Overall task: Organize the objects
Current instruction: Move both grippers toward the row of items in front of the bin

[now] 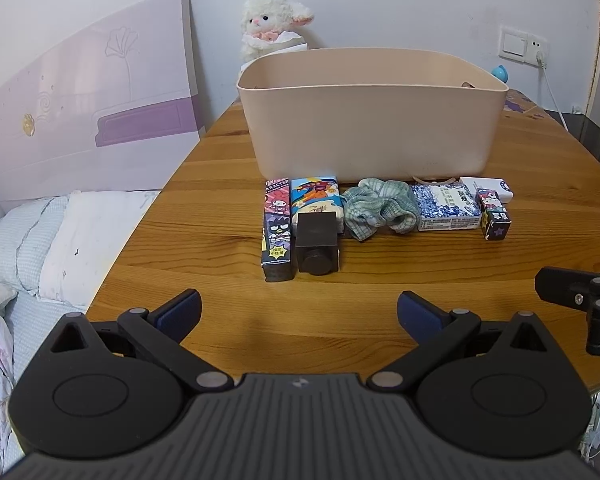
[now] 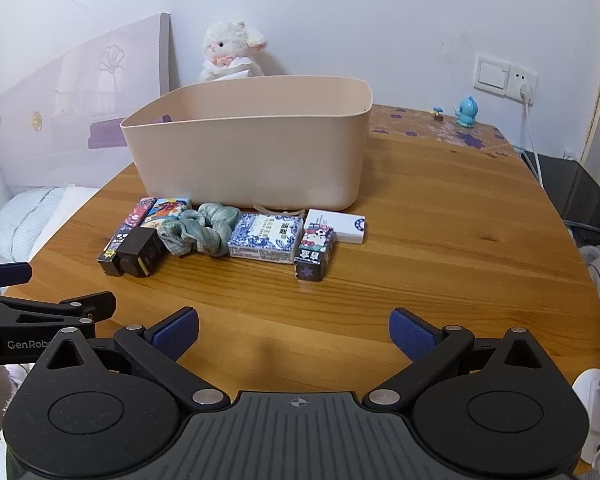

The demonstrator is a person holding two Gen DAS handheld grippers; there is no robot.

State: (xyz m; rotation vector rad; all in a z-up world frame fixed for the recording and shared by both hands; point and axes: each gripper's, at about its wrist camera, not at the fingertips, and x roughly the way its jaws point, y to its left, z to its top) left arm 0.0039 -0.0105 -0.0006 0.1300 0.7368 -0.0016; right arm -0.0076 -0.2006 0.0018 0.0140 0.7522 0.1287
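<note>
A beige plastic bin [image 1: 370,128] [image 2: 248,156] stands on the round wooden table [image 1: 380,292]. In front of it lies a row of small things: a tall cartoon box [image 1: 277,226] [image 2: 126,236], a colourful pack [image 1: 316,196], a dark brown block [image 1: 317,246] [image 2: 142,256], a green scrunchie [image 1: 380,208] [image 2: 200,232], a blue-and-white tissue pack [image 1: 446,206] [image 2: 266,238], a small Hello Kitty box [image 1: 493,212] [image 2: 315,254] and a white box [image 1: 488,186] [image 2: 336,226]. My left gripper [image 1: 299,312] is open and empty, short of the brown block. My right gripper [image 2: 294,332] is open and empty, short of the Hello Kitty box.
A plush lamb [image 1: 272,26] sits behind the bin against the wall. A blue figurine [image 2: 466,112] stands at the table's back right near a wall socket and cable. A bed with pillows [image 1: 40,248] lies left of the table. The other gripper shows at each view's edge.
</note>
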